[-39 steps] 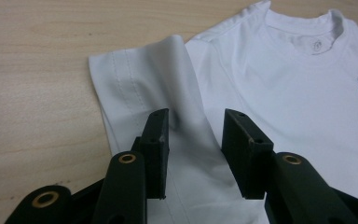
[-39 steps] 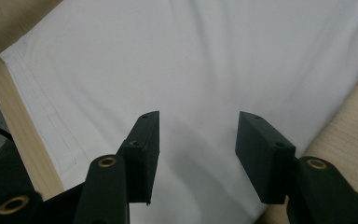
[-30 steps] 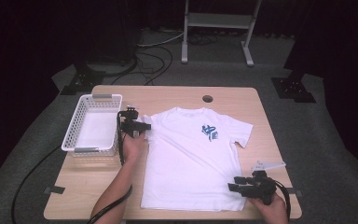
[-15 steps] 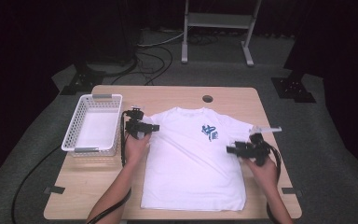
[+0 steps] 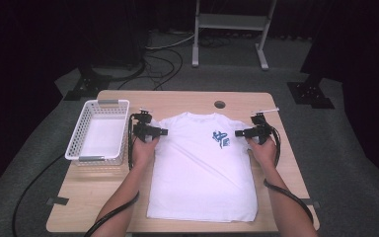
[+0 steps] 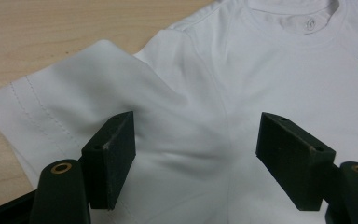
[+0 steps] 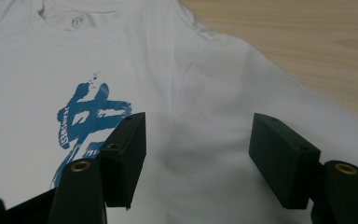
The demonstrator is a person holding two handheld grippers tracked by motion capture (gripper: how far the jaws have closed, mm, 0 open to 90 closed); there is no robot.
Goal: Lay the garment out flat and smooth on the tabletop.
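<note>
A white T-shirt (image 5: 202, 168) with a blue chest print (image 5: 221, 138) lies flat, front up, in the middle of the wooden table (image 5: 187, 100), collar away from me. My left gripper (image 5: 164, 132) hovers open over the shirt's left sleeve and shoulder seam (image 6: 196, 126), nothing between its jaws. At the opposite shoulder my right gripper (image 5: 239, 133) is open too, jaws spread over the fabric (image 7: 200, 140) just beside the blue print (image 7: 88, 121). The left sleeve (image 6: 74, 93) is slightly rumpled.
A white mesh basket (image 5: 98, 131) stands on the table's left side, close to my left hand. A round cable hole (image 5: 220, 104) sits near the far edge. Cables trail from both grippers. Stand legs (image 5: 227, 34) are on the floor beyond.
My right gripper travelled from the shirt's lower right hem, near the table's front, up to the right shoulder. The left gripper shifted slightly inward onto the left shoulder.
</note>
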